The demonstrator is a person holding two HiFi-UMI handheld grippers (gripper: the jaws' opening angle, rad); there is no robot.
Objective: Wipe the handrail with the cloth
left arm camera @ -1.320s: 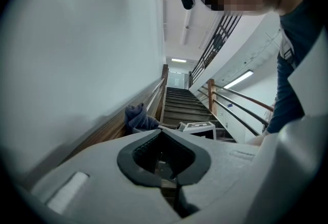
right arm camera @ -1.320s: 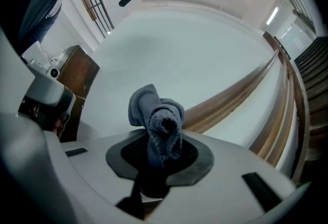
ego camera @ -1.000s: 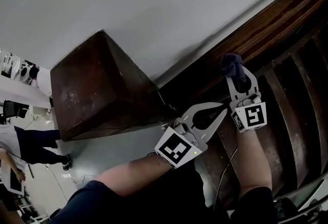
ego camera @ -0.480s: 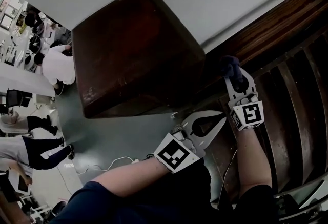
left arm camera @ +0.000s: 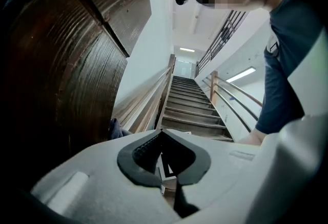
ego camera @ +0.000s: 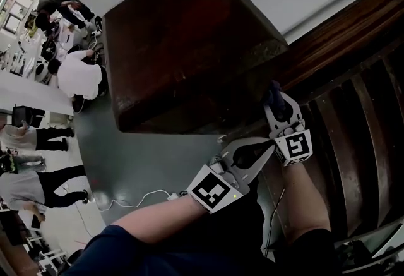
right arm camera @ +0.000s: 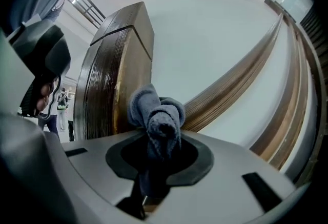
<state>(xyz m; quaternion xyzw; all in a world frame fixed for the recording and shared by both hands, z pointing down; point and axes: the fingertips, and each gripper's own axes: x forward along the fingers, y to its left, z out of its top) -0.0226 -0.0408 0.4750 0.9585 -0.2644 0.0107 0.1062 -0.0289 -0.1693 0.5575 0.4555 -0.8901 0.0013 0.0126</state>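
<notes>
A big dark wooden post (ego camera: 189,47) fills the middle of the head view. Its square top hangs over the place where both tools work, so it hides part of the lower end of the handrail (ego camera: 341,47). The handrail goes up to the right from this post, with a white wall above it and dark wooden bars (ego camera: 353,136) below it. Far down on the left is a grey floor (ego camera: 145,161) with several people (ego camera: 76,72) and a white cable (ego camera: 136,199).

The left gripper (ego camera: 268,147) is low, just beside the right gripper (ego camera: 278,103), and points up to the right. In its own view the two tips meet and only the oval hole behind them is open. Nothing is held there. Beyond them the stairs (left arm camera: 189,105) go up.

The jaws of the right gripper are closed tight on the cloth (right arm camera: 156,115), a grey-blue bunch that stands out in front of the tips. The post (right arm camera: 110,79) is directly behind the cloth on the left, and the handrail (right arm camera: 241,79) runs away to the upper right.

In the head view the cloth (ego camera: 273,93) is at the corner where the handrail joins the post, in shadow under the post's edge. I cannot tell if it really touches the wood. From the left gripper view a small part of the cloth (left arm camera: 117,128) shows beside the post's base.
</notes>
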